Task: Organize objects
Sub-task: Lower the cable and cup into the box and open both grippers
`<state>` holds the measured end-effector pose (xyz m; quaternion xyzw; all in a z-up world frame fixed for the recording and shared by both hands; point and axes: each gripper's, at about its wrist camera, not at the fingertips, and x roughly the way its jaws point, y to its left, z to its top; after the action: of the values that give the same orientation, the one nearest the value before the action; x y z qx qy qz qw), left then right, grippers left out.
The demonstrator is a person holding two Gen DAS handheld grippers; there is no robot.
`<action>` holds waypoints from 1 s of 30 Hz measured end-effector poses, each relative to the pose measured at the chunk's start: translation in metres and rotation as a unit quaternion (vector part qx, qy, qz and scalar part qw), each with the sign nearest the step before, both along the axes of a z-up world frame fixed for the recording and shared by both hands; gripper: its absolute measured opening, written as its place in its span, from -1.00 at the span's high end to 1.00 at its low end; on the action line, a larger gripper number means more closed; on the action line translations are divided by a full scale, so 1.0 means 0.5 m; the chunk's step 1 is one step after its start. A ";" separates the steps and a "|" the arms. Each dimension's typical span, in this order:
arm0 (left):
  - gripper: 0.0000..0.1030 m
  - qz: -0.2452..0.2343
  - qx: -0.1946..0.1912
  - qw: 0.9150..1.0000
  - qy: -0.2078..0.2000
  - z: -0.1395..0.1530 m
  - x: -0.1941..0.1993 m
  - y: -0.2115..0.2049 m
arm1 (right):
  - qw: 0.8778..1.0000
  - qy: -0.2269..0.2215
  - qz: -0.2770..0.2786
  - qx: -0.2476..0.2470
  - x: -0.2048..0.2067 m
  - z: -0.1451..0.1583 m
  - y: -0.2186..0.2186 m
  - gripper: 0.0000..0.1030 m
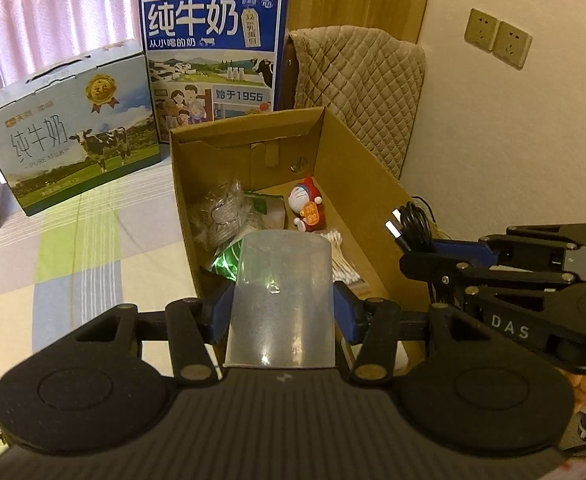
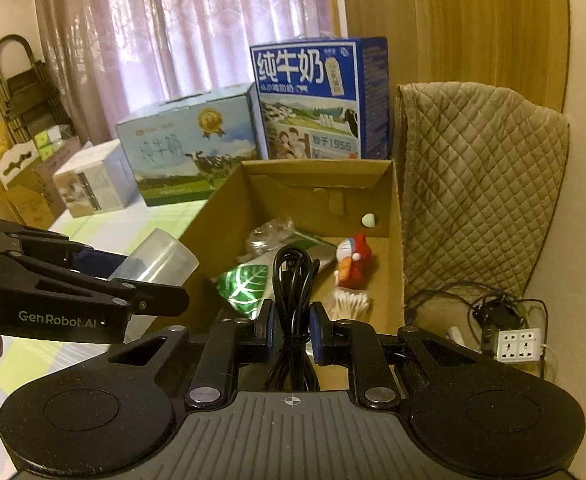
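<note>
Here the left hand-held gripper (image 1: 283, 312) is closed on a translucent plastic cup (image 1: 283, 300) at the near end of the open brown cardboard box (image 1: 357, 160), while the right hand-held gripper (image 2: 291, 326), marked "DAS", pinches a bundled black USB cable (image 2: 293, 280) above the same box. Inside lie cotton swabs (image 1: 343, 258), a red-and-white cartoon figurine (image 1: 308, 210) and a green leaf-print packet (image 2: 245, 286), half hidden. Behind, a blue milk carton (image 1: 213, 52) reads "1956" and a pale one (image 1: 77, 136) "PURE MILK".

Brown cardboard box (image 1: 357, 168), green-checked sheet (image 1: 73, 248)
</note>
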<state>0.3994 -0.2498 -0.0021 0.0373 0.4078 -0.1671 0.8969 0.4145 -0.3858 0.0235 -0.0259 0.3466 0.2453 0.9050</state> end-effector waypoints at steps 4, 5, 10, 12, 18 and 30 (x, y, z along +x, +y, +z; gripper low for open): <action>0.07 -0.001 0.002 1.000 0.012 -0.018 0.030 -0.008 | 1.000 0.006 -0.001 -0.026 0.029 -0.025 0.007 0.73; 0.07 -0.001 0.001 1.000 0.016 -0.022 0.036 -0.009 | 0.999 0.009 0.000 -0.032 0.035 -0.032 0.009 0.73; 0.07 0.002 0.001 1.000 0.031 -0.044 0.062 -0.011 | 0.998 0.016 0.001 -0.062 0.060 -0.063 0.013 0.73; 0.07 0.004 0.001 0.999 0.035 -0.051 0.071 -0.012 | 0.997 0.020 0.002 -0.068 0.069 -0.072 0.013 0.73; 0.07 0.006 0.004 0.999 0.043 -0.065 0.089 -0.013 | 0.996 0.020 0.002 -0.085 0.086 -0.089 0.011 0.72; 0.07 0.004 0.002 0.999 0.053 -0.082 0.107 -0.021 | 0.995 0.007 0.004 -0.097 0.096 -0.092 0.016 0.70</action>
<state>0.4527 -0.2602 -0.0429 0.0279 0.4550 -0.1644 0.8747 0.4625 -0.3777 -0.0225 -0.1129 0.3754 0.2141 0.8947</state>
